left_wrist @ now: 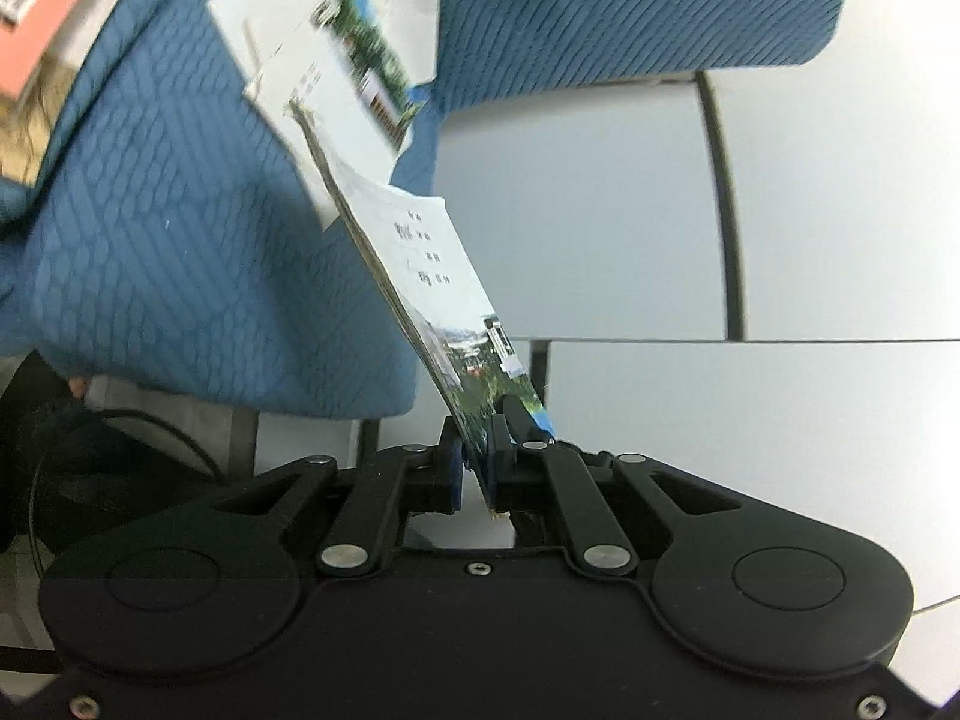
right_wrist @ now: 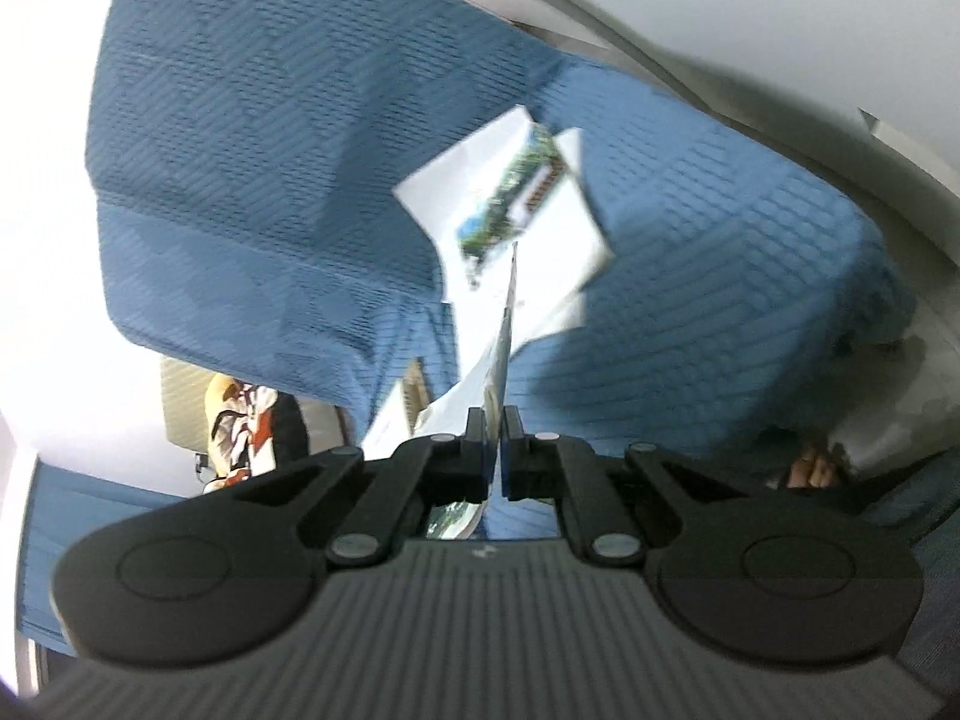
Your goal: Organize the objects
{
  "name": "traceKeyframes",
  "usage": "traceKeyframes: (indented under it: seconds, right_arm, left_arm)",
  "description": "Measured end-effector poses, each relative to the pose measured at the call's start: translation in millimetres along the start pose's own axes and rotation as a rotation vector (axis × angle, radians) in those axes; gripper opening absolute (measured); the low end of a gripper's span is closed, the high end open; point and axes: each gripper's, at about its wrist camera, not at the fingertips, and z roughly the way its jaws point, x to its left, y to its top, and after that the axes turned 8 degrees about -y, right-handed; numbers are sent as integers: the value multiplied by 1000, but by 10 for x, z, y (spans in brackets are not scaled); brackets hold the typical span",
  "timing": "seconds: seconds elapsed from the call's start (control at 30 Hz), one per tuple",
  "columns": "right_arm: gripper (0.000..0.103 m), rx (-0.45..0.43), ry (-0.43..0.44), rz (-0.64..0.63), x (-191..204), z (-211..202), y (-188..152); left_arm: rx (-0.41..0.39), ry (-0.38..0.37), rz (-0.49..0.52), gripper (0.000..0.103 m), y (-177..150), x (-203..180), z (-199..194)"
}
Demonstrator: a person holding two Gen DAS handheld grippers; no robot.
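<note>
My left gripper (left_wrist: 477,450) is shut on a thin booklet (left_wrist: 426,276) with a white cover, printed text and a landscape photo. It holds the booklet edge-on, tilted up and to the left. Beyond it more white booklets with a photo strip (left_wrist: 336,60) lie on a blue quilted cushion (left_wrist: 180,228). My right gripper (right_wrist: 495,450) is shut on a thin booklet (right_wrist: 504,336), seen edge-on. Ahead of it other booklets (right_wrist: 516,204) lie on the blue cushion (right_wrist: 690,276), blurred.
A second blue cushion (left_wrist: 630,6) stands upright at the top of the left view. A white wall panel with a dark frame bar (left_wrist: 729,210) lies to the right. A pink box (left_wrist: 30,36) shows top left. A patterned bag (right_wrist: 240,426) sits at lower left.
</note>
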Motion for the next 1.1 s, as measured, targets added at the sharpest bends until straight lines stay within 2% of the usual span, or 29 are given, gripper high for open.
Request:
traceKeyframes:
  seconds: [0.07, 0.3, 0.63, 0.9, 1.1]
  right_arm:
    - [7, -14, -2, -34, 144, -39, -13]
    - [7, -50, 21, -102, 582, -80, -29]
    - [7, -39, 40, -193, 1186, 95, -104]
    - [7, -20, 67, -275, 1608, 274, -166]
    - [7, -6, 79, -329, 1843, 486, -228]
  left_arm:
    - [-14, -10, 25, 6, 0, -95, -1]
    - [-60, -34, 92, 7, 59, -396, -414]
    - [-155, -49, 159, 7, 209, -734, -911]
    - [-243, -53, 191, 7, 358, -860, -1216]
    - [-302, -27, 207, 7, 432, -852, -1461]
